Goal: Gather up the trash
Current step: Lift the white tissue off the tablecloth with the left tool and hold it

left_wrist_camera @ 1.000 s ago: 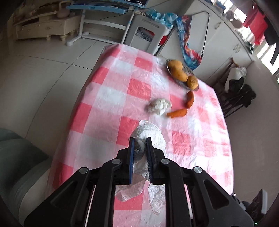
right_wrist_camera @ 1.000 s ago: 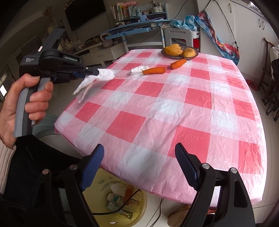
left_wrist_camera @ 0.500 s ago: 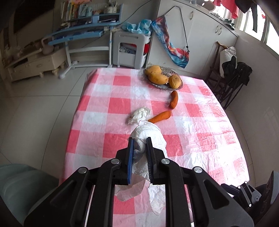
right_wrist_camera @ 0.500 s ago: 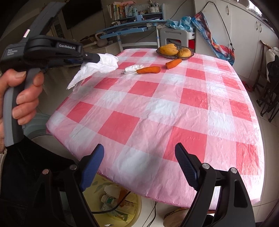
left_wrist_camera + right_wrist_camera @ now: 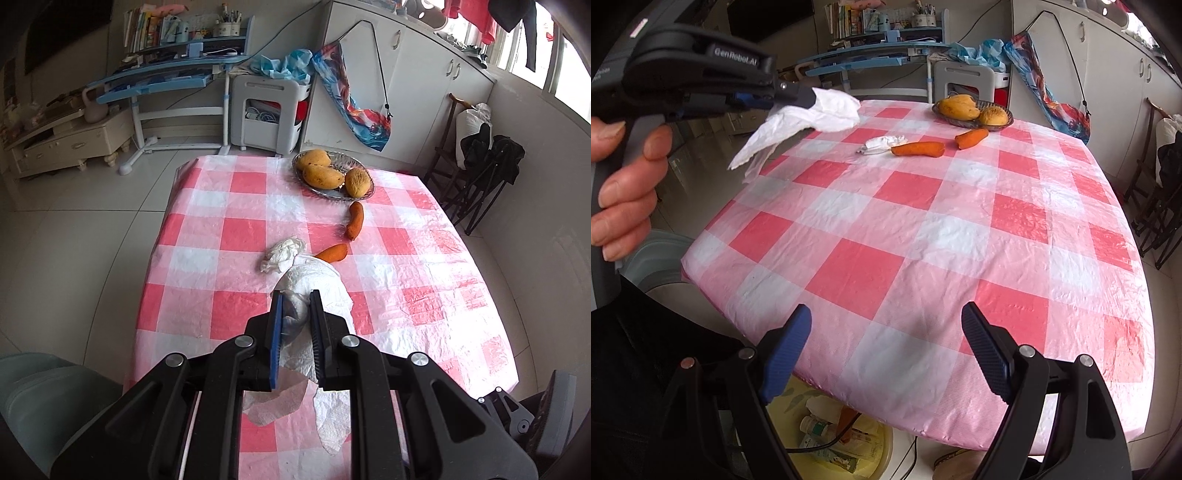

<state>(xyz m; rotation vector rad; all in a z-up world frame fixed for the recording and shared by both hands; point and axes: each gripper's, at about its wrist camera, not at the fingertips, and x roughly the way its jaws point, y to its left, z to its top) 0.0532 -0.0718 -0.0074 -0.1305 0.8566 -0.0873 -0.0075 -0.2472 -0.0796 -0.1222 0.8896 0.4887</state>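
Observation:
My left gripper (image 5: 295, 306) is shut on a white paper tissue (image 5: 317, 280) and holds it in the air over the near left edge of the pink checked table (image 5: 243, 232). It also shows in the right wrist view (image 5: 809, 98), with the tissue (image 5: 816, 118) hanging from it. A second crumpled white tissue (image 5: 282, 253) lies mid-table beside a carrot (image 5: 331, 253); it shows in the right wrist view too (image 5: 882, 143). My right gripper (image 5: 886, 354) is open and empty above the near table edge. A yellow bin (image 5: 831, 439) with trash stands below the table edge.
A second carrot (image 5: 355, 220) and a metal bowl of mangoes (image 5: 332, 173) sit at the far end of the table. A grey-green chair (image 5: 40, 391) stands at the near left. Folded black chairs (image 5: 484, 173) lean against the right wall.
My left gripper has lifted and drawn back toward the near table edge with the tissue still in it. The right gripper has stayed open and shifted only a little.

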